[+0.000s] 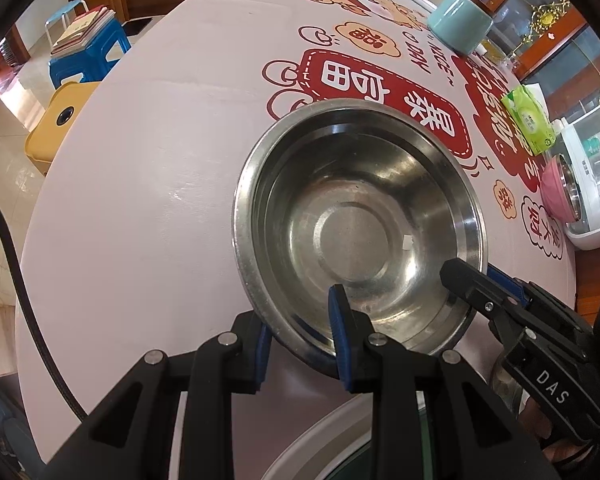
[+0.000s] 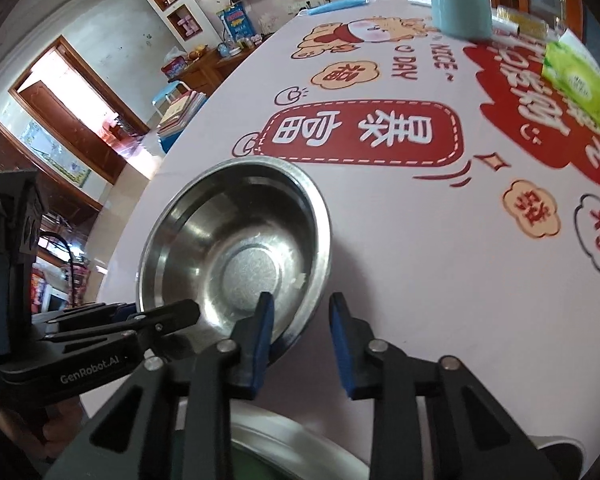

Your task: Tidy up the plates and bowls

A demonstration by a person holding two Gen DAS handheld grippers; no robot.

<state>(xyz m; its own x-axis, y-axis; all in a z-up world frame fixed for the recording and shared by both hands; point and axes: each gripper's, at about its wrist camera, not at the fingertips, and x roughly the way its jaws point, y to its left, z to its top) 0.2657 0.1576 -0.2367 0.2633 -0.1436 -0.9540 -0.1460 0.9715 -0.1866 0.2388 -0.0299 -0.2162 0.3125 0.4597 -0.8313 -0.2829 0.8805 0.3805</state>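
Left gripper (image 1: 300, 338) fingers grasp steel bowl (image 1: 360, 224) rim; right gripper (image 2: 300, 336) released (straddling rim); teal cup (image 1: 460, 22) far.

left wrist: looks steeply down along its fingers, close over steel bowl (image 1: 360, 232) | right wrist: same bowl ahead-left, close, shallower tilt | shared: bowl, printed tablecloth (image 1: 140, 160), each other's gripper

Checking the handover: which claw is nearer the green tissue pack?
Right. The right claw sits at the steel bowl's rim on the green tissue pack's side; the left claw grips the opposite rim.
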